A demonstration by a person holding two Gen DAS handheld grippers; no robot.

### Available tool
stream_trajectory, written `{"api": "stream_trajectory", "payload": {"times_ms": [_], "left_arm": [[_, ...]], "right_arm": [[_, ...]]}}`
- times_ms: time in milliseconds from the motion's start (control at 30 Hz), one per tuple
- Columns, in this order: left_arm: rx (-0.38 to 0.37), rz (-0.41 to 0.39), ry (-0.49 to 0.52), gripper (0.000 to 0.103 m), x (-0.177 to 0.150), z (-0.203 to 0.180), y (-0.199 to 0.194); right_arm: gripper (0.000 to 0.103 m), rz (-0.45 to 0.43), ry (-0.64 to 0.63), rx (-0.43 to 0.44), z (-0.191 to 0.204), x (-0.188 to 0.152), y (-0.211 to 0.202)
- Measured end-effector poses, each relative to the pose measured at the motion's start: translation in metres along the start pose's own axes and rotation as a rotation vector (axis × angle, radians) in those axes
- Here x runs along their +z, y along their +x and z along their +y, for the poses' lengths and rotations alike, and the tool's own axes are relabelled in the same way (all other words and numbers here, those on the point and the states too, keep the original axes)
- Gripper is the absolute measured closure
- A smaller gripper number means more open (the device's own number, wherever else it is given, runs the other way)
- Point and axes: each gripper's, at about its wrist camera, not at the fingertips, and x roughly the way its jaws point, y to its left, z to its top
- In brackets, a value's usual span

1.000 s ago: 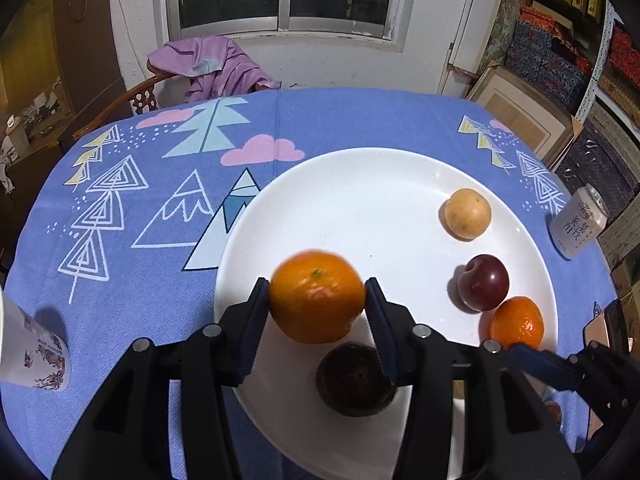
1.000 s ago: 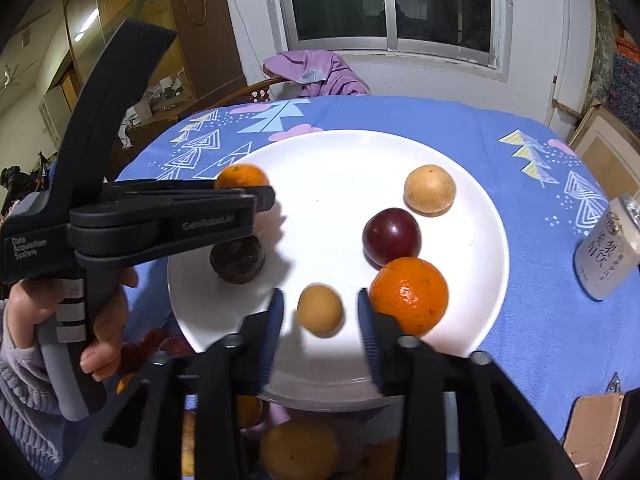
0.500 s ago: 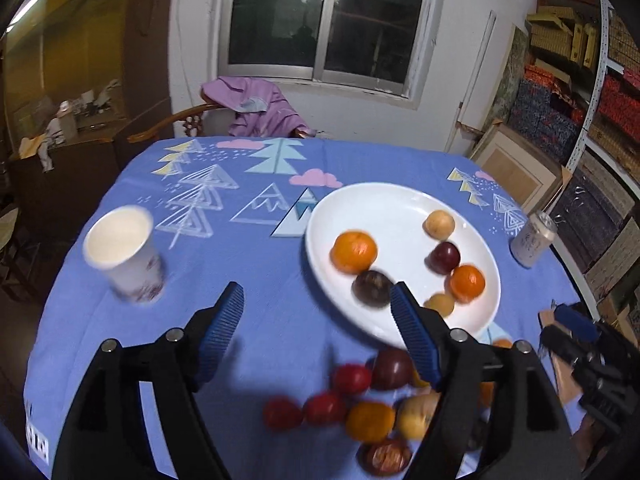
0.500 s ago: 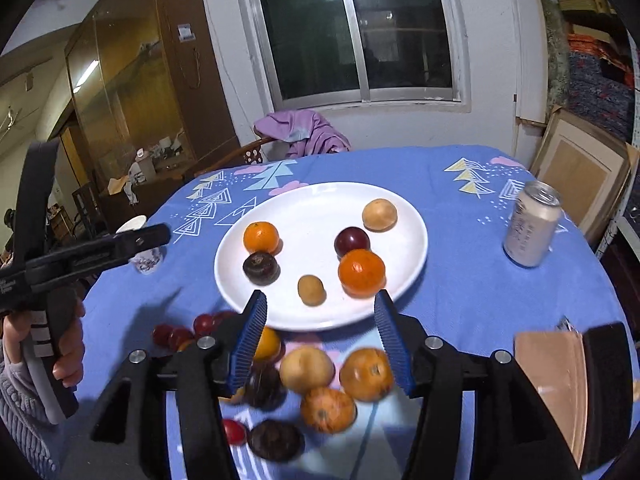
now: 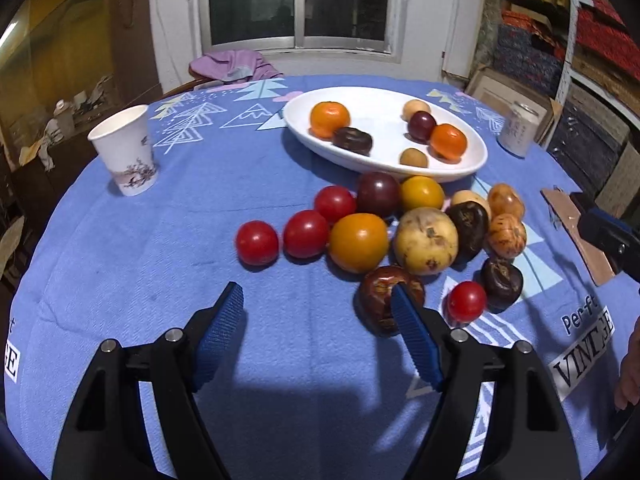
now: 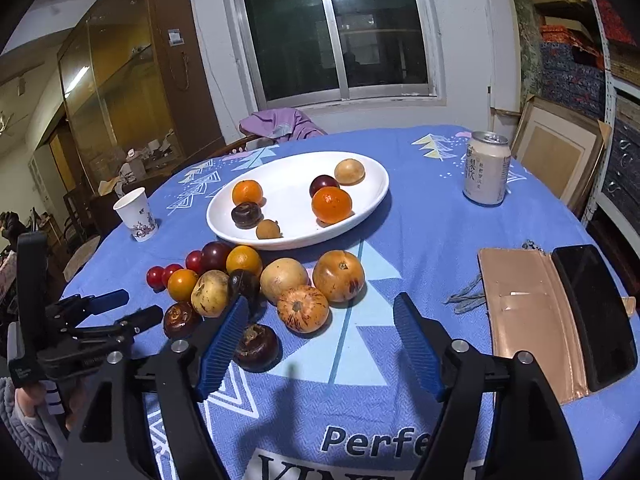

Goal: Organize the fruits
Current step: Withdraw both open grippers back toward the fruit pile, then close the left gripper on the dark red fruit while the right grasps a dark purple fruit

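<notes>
Both grippers, left gripper (image 5: 318, 336) and right gripper (image 6: 318, 346), have just been opening, nothing between them; loose fruit (image 5: 426, 240) lies just ahead, plate (image 6: 224, 228) beyond, holding perhaps six.

A white plate (image 6: 362, 216) lies well ahead of the right gripper (image 6: 320, 340), holding two oranges (image 6: 331, 204), a plum (image 6: 323, 183), a tan fruit (image 6: 349, 171), a small brown one (image 6: 268, 229) and a dark one (image 6: 246, 214). Nearer, a loose pile (image 6: 256, 284) of red, orange, yellow and dark fruits rests on the counter (image 6: 420, 248), just ahead-left of that gripper.
</notes>
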Motion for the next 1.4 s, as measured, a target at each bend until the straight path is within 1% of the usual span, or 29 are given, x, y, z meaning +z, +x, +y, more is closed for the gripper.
{"api": "stream_trajectory", "payload": {"times_ms": [33,133,267,433,500,567,633,700,767,833,867,933,967,1000,1067,1133,1200,1300,1400], "left_arm": [[0.007,-0.002,0.01,0.024,0.002,-0.002,0.001],[0.028,-0.001,0.033,0.023,0.004,-0.01,0.007],[0.015,0.005,0.042,0.021,0.009,-0.015,0.012],[0.008,0.024,0.085,0.021,0.009,-0.025,0.018],[0.009,0.031,0.077,0.021,0.008,-0.023,0.019],[0.002,0.043,0.056,0.015,0.007,-0.018,0.02],[0.005,0.054,0.039,0.013,0.005,-0.012,0.02],[0.028,0.055,0.04,0.013,0.002,-0.007,0.018],[0.088,0.039,0.037,0.013,-0.001,0.002,0.011],[0.137,0.024,0.006,0.013,-0.004,0.016,0.005],[0.142,0.02,-0.017,0.013,-0.004,0.023,0.004],[0.095,0.025,-0.061,0.013,-0.005,0.034,0.003],[0.074,0.028,-0.068,0.013,-0.004,0.036,0.004],[0.06,0.024,-0.053,0.013,-0.004,0.033,0.004],[0.059,0.015,-0.006,0.013,-0.004,0.024,0.004],[0.044,0.002,0.012,0.013,-0.004,0.019,0.002],[0.025,0.005,0.0,0.013,-0.002,0.021,0.005],[0.0,0.035,-0.036,0.013,0.002,0.025,0.014],[-0.007,0.051,-0.05,0.013,0.003,0.026,0.019]], "right_arm": [[0.023,0.004,0.0,0.003,0.0,0.0,0.0],[0.023,0.012,-0.005,0.015,0.003,-0.002,0.001],[0.022,0.012,-0.017,0.017,0.007,-0.002,0.001],[0.019,0.017,-0.023,0.018,0.009,-0.002,0.001],[0.019,0.02,-0.025,0.02,0.01,-0.003,0.002],[0.019,0.022,-0.028,0.019,0.01,-0.003,0.002],[0.019,0.024,-0.025,0.017,0.01,-0.003,0.003],[0.019,0.029,-0.019,0.018,0.009,-0.003,0.004],[0.019,0.031,-0.014,0.018,0.008,-0.003,0.005],[0.019,0.032,-0.01,0.022,0.007,-0.003,0.005],[0.019,0.033,-0.011,0.025,0.008,-0.003,0.005],[0.019,0.035,-0.023,0.028,0.011,-0.004,0.006],[0.019,0.036,-0.031,0.027,0.012,-0.005,0.006],[0.019,0.038,-0.042,0.027,0.014,-0.006,0.007],[0.019,0.042,-0.067,0.025,0.019,-0.008,0.008],[0.019,0.044,-0.085,0.026,0.023,-0.01,0.009],[0.019,0.051,-0.105,0.029,0.028,-0.013,0.011],[0.019,0.072,-0.141,0.03,0.035,-0.018,0.016],[0.019,0.091,-0.187,0.03,0.044,-0.023,0.021]]}}
